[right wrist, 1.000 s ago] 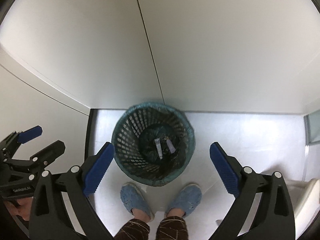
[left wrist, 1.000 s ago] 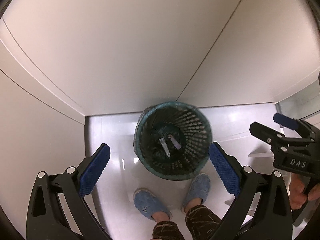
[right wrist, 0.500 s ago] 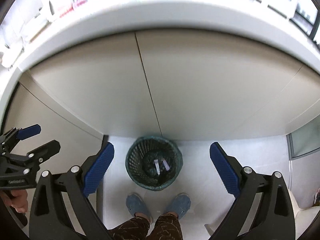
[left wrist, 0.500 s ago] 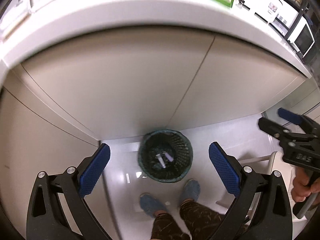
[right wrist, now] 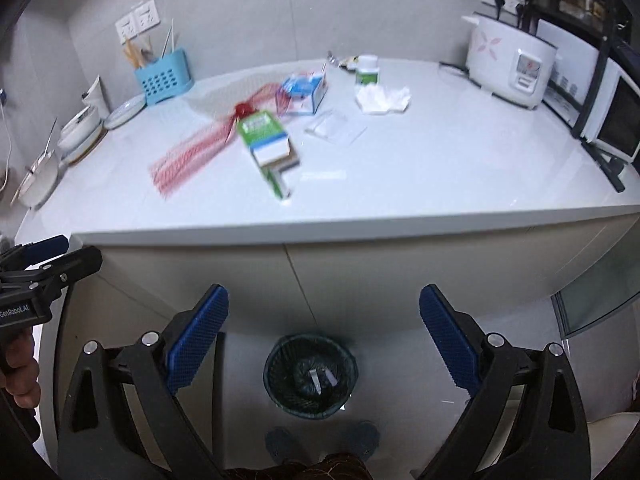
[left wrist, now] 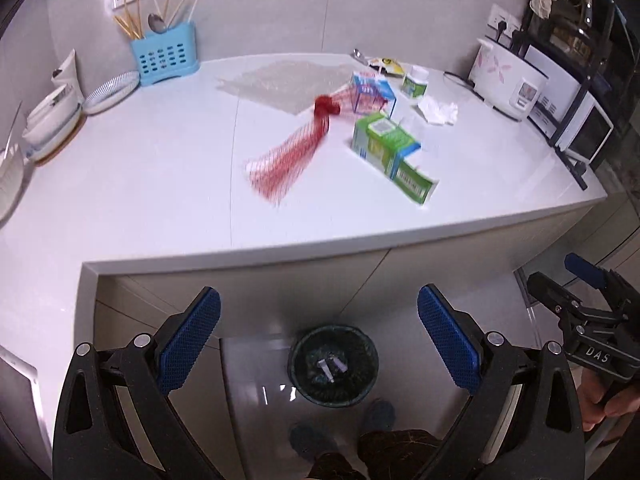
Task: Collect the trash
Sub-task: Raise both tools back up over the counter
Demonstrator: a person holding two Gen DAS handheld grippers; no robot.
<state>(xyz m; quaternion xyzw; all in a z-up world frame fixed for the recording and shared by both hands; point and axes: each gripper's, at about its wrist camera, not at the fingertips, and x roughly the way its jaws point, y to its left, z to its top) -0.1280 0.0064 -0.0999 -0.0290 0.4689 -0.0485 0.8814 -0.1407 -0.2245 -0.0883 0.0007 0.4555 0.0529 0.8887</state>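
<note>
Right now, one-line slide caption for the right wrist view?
Open right tool above the mesh bin, facing a counter littered with cartons and red netting.

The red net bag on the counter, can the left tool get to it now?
Probably yes. The left tool is open and empty, and the red net bag lies flat on the counter with bare surface in front of it. The green carton sits just beside it.

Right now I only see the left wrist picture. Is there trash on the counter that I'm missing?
Observer: Yes. A clear plastic wrapper lies flat beside the crumpled tissue, on its near side.
Operator: Ooh! Anything else?
Observer: A thin white strip lies just right of the green box, closer to the front edge of the counter.
</note>
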